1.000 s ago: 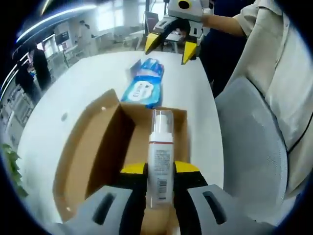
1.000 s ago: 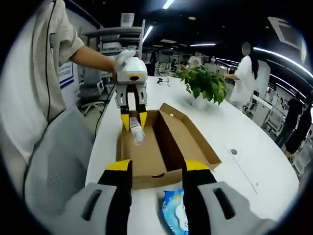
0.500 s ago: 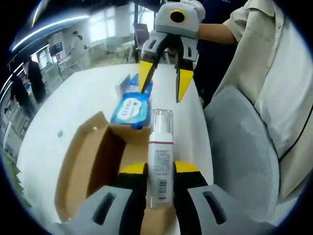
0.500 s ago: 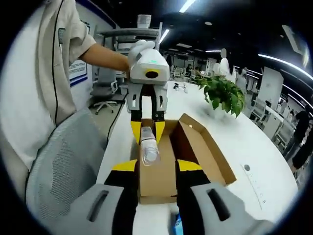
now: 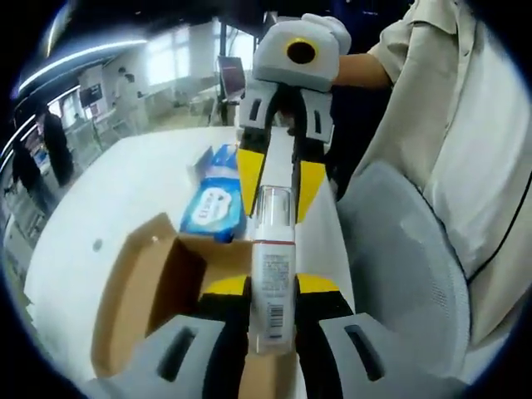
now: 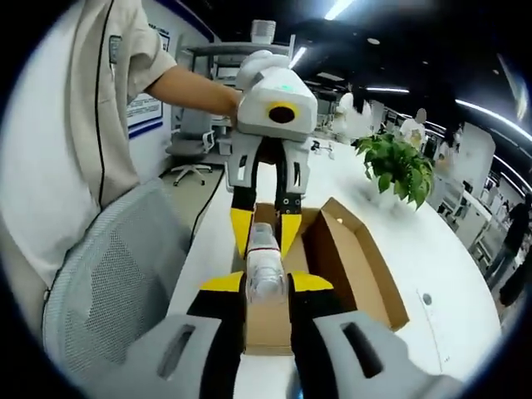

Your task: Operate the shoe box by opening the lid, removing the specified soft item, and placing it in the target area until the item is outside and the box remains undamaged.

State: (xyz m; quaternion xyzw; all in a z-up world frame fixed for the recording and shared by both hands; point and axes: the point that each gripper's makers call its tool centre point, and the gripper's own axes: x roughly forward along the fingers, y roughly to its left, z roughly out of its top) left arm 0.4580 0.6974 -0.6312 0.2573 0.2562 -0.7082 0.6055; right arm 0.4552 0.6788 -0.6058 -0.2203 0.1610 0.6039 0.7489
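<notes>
Left gripper: its yellow-tipped fingers pinch a white bottle at lower centre of the left gripper view. The bottle stands upright along the fingers, its clear cap pointing toward the upper centre of the frame, above the open box.

Right gripper: it enters the left gripper view from upper centre, held by a gloved hand. Its yellow fingers sit on either side of the bottle's cap. In the right gripper view the right gripper has its fingers close on both sides of the bottle at centre frame; whether they press it, I cannot tell. The left gripper faces in from upper centre, gripping the bottle's far end.

Box: cardboard, lid flap open, lying on the white surface at lower left of the left gripper view; in the right gripper view the box sits centre right.

A blue wipes pack lies on the surface just beyond the box, left of centre.

Also seen: a grey mesh chair at right, and a plant at upper right of the right gripper view.
</notes>
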